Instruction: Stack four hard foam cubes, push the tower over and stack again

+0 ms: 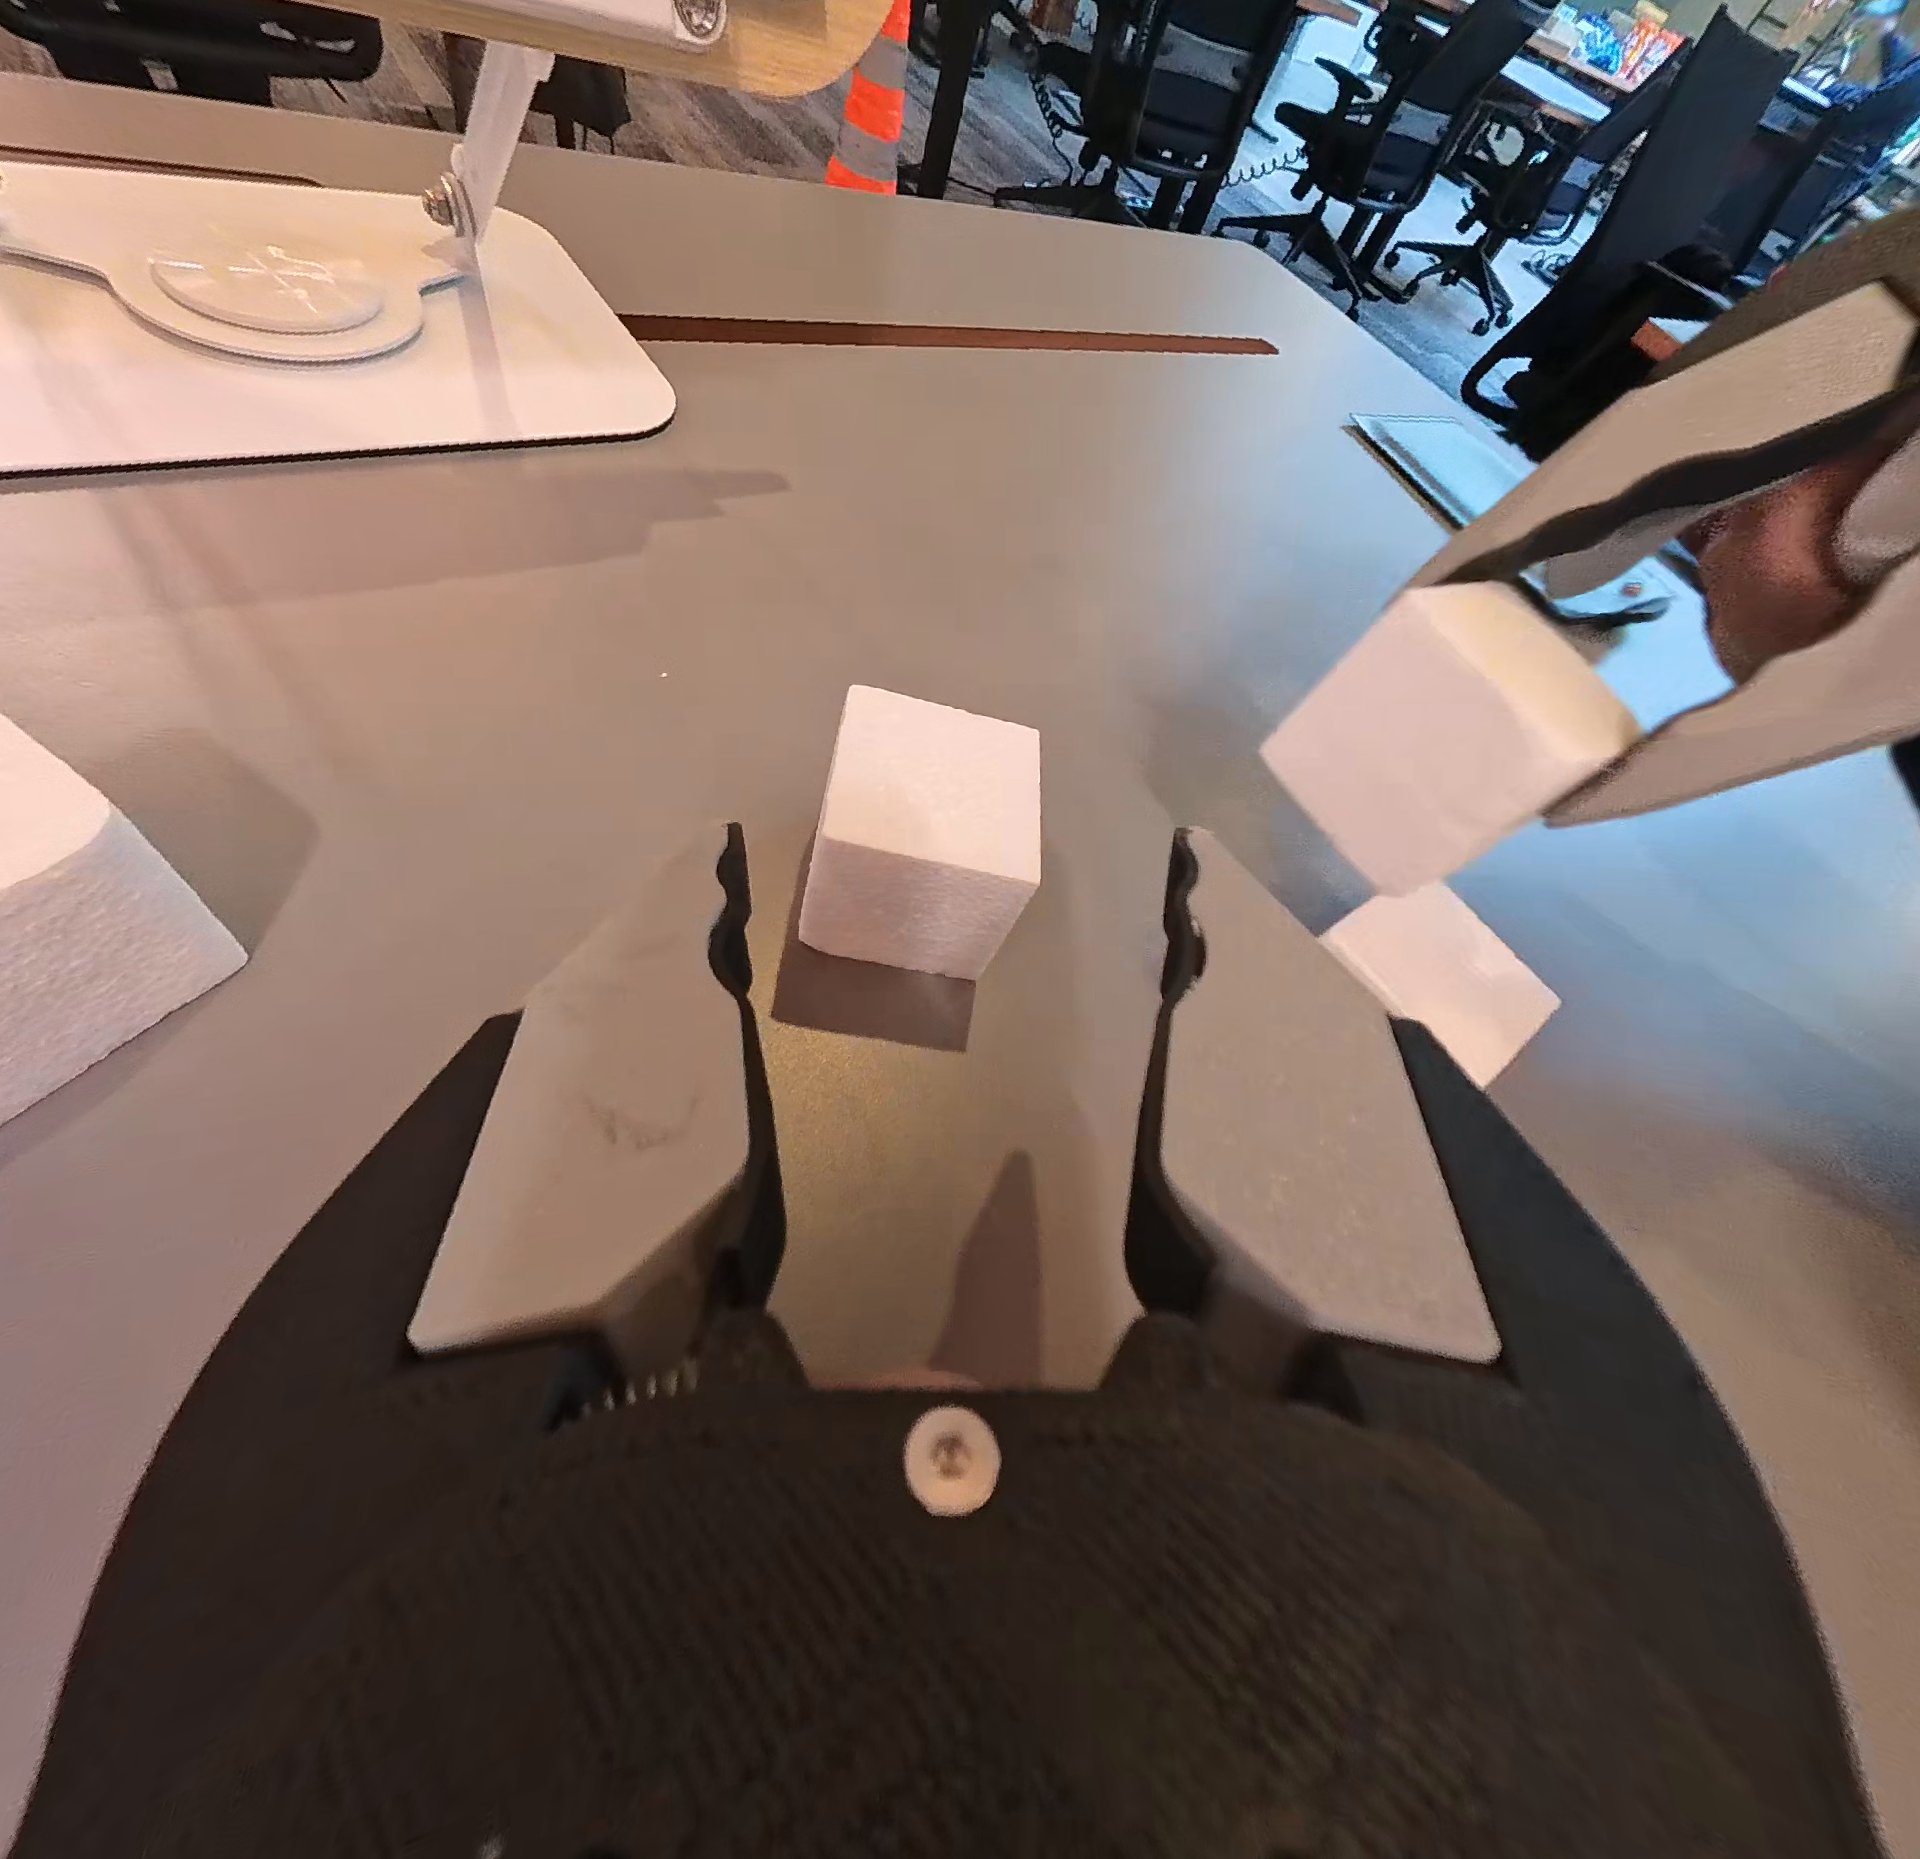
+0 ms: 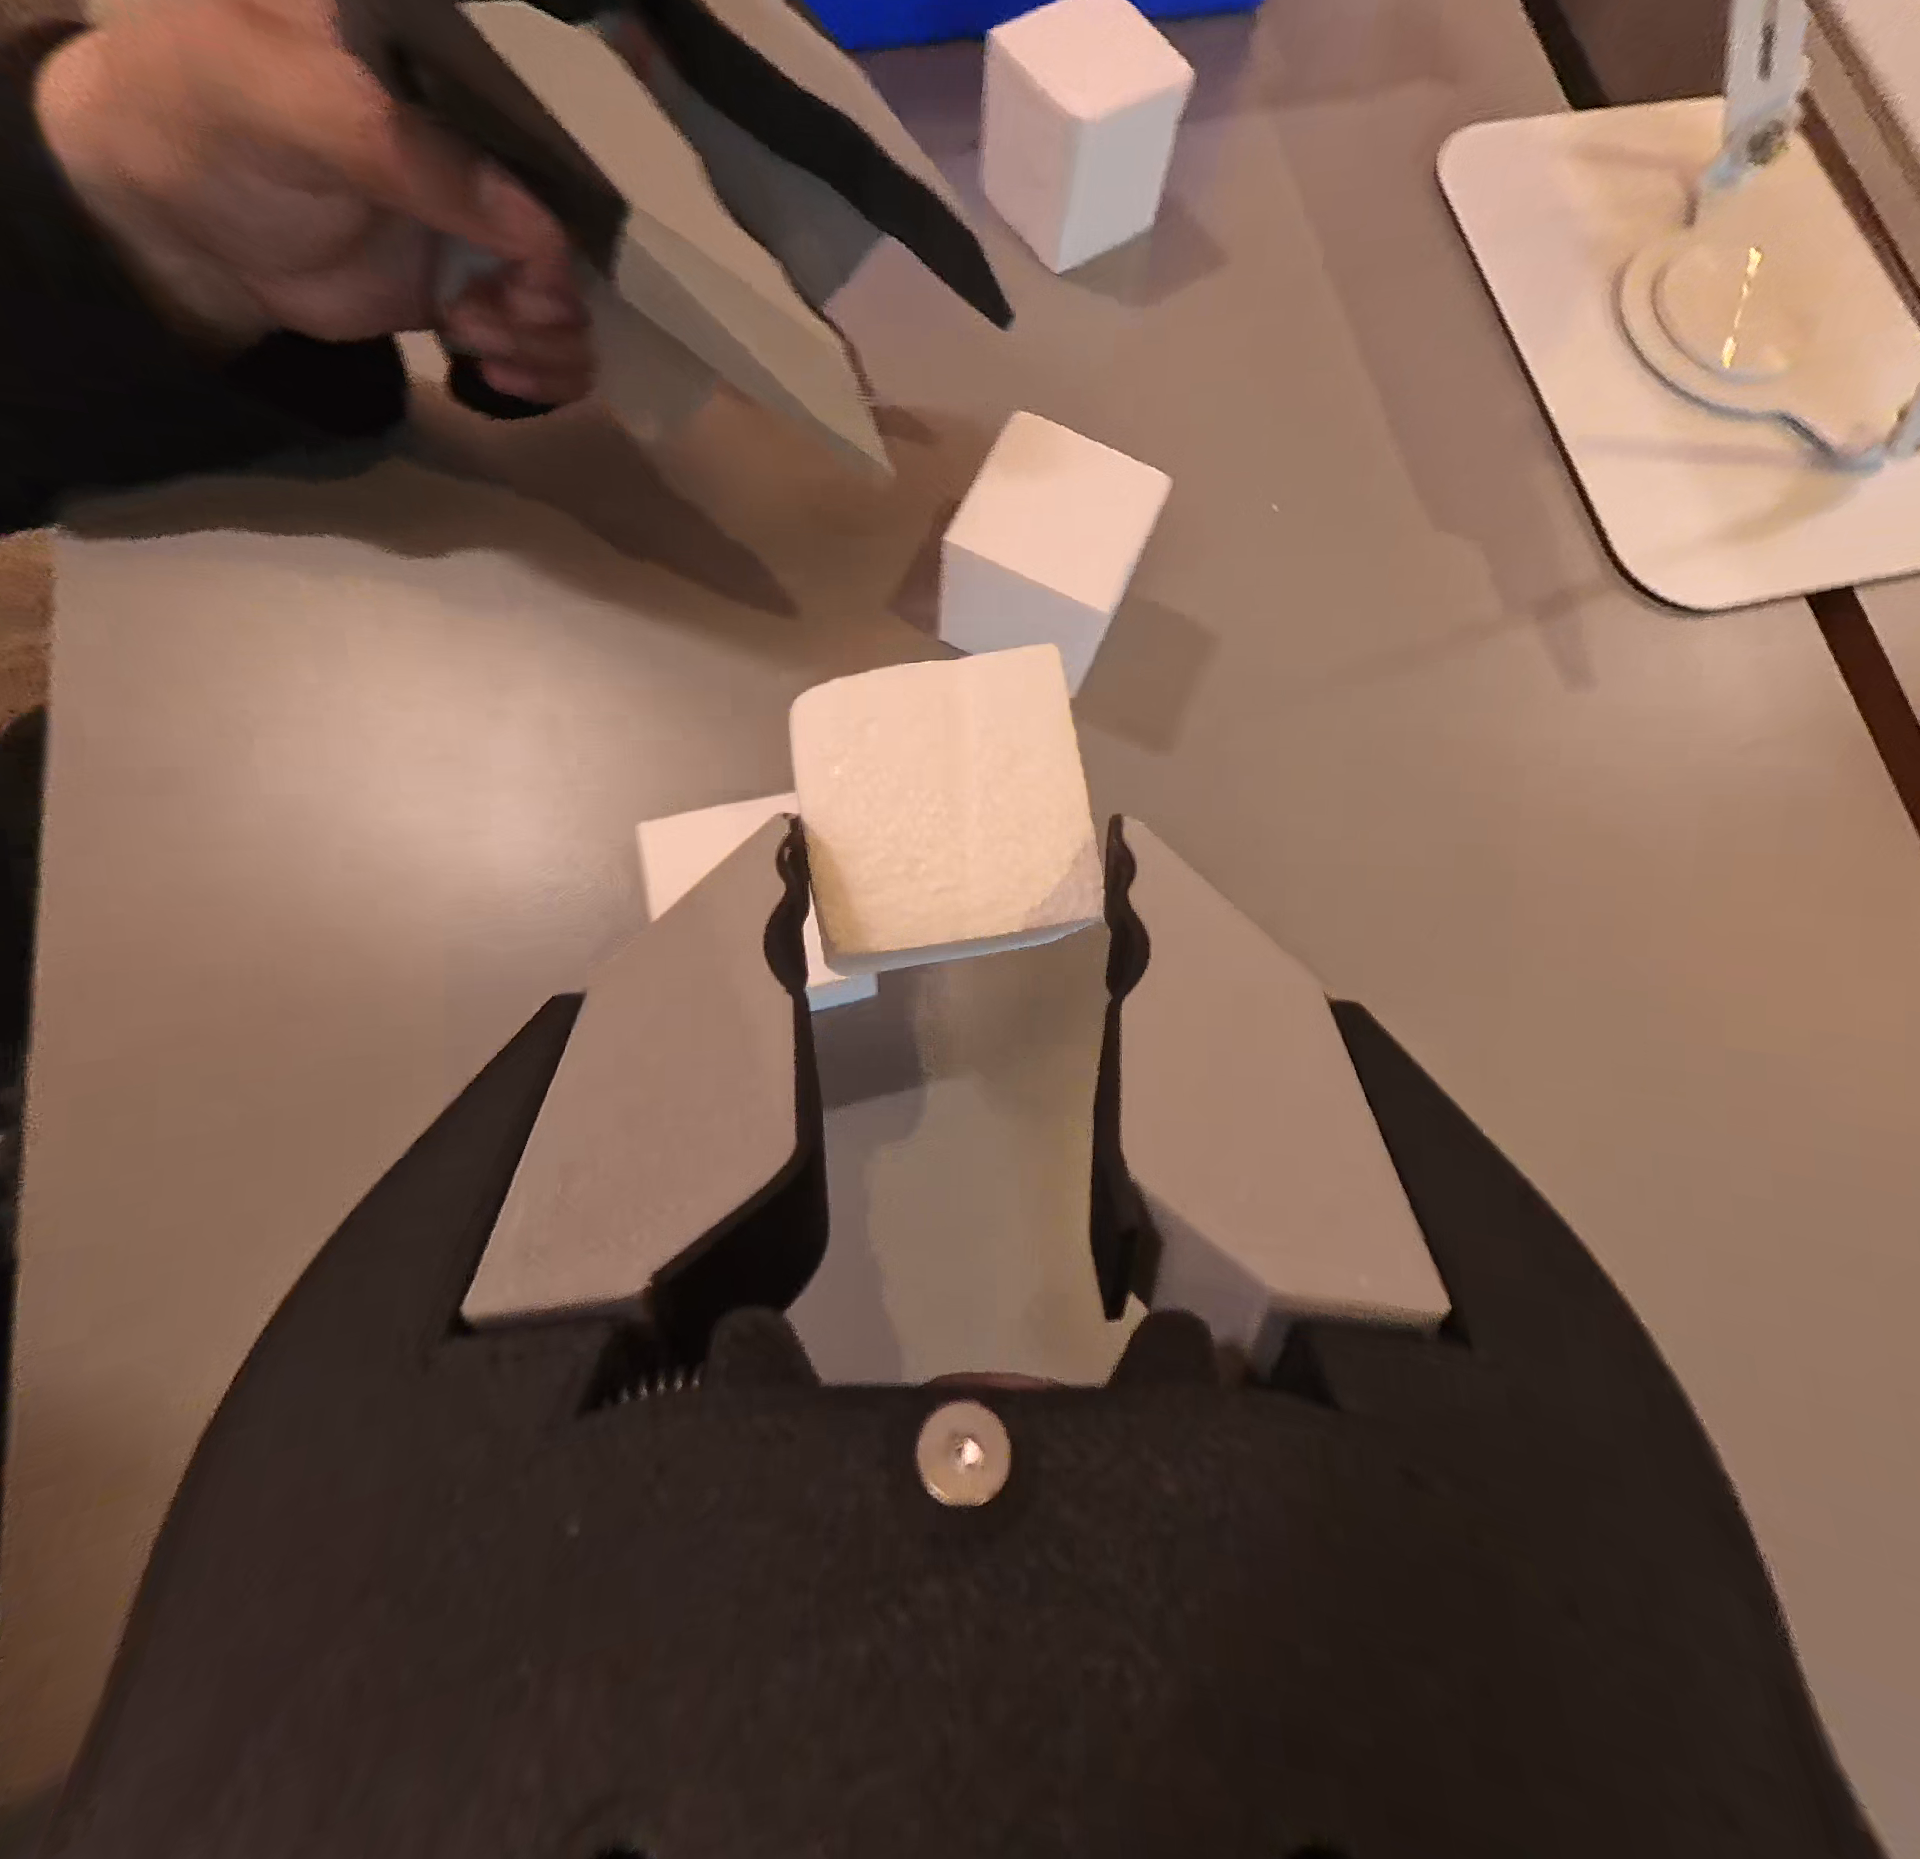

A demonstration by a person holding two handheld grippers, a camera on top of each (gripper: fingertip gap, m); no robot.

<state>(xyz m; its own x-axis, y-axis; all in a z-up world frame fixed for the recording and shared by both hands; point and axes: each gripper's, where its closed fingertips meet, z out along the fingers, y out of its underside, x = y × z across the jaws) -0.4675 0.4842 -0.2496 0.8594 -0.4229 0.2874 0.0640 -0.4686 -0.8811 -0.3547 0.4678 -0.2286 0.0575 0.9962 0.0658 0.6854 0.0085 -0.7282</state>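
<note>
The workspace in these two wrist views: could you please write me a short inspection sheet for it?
Surface: grey table, smooth, reflective.
Job's things: four white foam cubes, none stacked. One held cube is off the table; the middle cube, the cube below it and the far cube sit apart.
Clutter: white stand base at the table's edge.
Grippers: right gripper shut on the held cube; left gripper open, empty, just short of the middle cube.
Cables: nothing seen on the table.
Surroundings: office chairs, orange cone.
</note>
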